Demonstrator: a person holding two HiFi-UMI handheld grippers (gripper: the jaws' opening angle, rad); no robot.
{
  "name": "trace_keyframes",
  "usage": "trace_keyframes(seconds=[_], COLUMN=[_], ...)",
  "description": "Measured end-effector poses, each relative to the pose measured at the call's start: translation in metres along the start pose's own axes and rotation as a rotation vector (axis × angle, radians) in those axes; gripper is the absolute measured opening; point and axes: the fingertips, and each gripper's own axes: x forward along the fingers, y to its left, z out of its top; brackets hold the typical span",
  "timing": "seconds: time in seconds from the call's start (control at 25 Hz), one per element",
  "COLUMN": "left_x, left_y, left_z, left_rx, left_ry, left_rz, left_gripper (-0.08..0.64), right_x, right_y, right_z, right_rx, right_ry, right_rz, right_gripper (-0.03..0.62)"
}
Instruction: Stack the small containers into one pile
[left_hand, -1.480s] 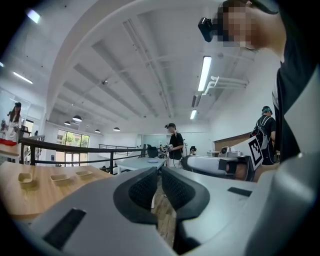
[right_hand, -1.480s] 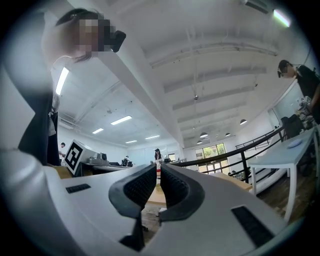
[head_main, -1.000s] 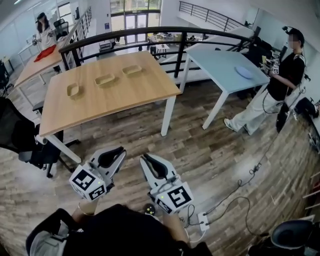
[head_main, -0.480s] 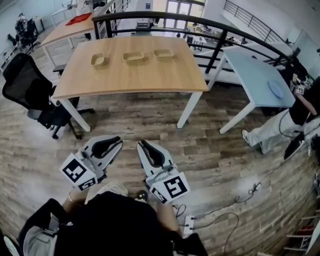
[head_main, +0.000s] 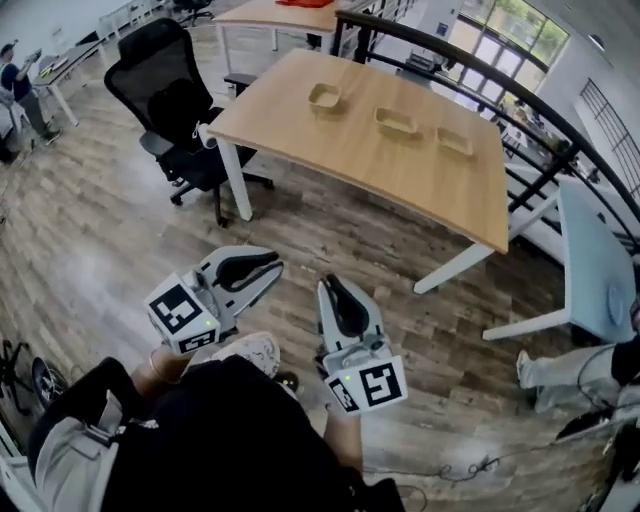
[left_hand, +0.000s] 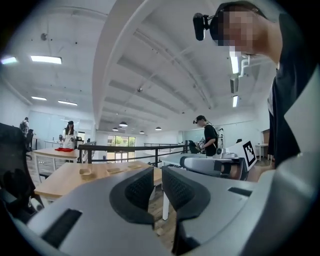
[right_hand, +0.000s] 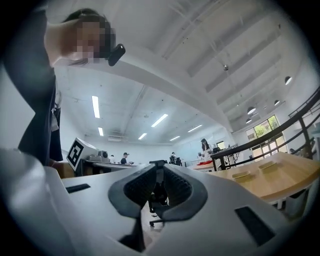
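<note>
Three small tan containers stand in a row on the wooden table (head_main: 300, 130): one at the left (head_main: 324, 96), one in the middle (head_main: 396, 122), one at the right (head_main: 454, 141). The left gripper view shows them far ahead (left_hand: 85, 171), (left_hand: 114, 170), (left_hand: 134, 166); the right gripper view catches two (right_hand: 241, 175), (right_hand: 266, 164). My left gripper (head_main: 270, 268) and right gripper (head_main: 333, 290) hang side by side over the wooden floor, well short of the table. Both are shut with nothing between the jaws (left_hand: 156, 172), (right_hand: 156, 175).
A black office chair (head_main: 165, 95) stands by the table's left corner. A dark railing (head_main: 520, 100) runs behind the table, with a pale blue table (head_main: 600, 260) at the right. Cables (head_main: 470, 465) lie on the floor at the lower right. Other people stand far off.
The head view has swung round: the table now sits up and to the right, and the black chair has come into full view. Both grippers swung along with it, still shut and empty.
</note>
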Motion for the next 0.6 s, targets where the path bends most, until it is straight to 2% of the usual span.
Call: trace_keyframes(seconds=[0.2, 0.4, 0.6], left_x=[0.004, 0.034, 0.088], left_y=[0.017, 0.038, 0.065], left_z=[-0.013, -0.022, -0.014], left_rx=[-0.023, -0.055, -0.073], left_ry=[0.016, 0.018, -0.01], left_rz=[0.017, 0.011, -0.086], left_gripper=[0.037, 0.037, 0.037], right_x=[0.011, 0.026, 0.045], right_y=[-0.009, -0.034, -0.077], right_z=[-0.013, -0.025, -0.016], right_rx=[0.034, 0.031, -0.026], right_ry=[0.012, 0.094, 0.129], right_rz=[-0.001, 0.053, -0.01], right_gripper=[0.031, 0.031, 0.031])
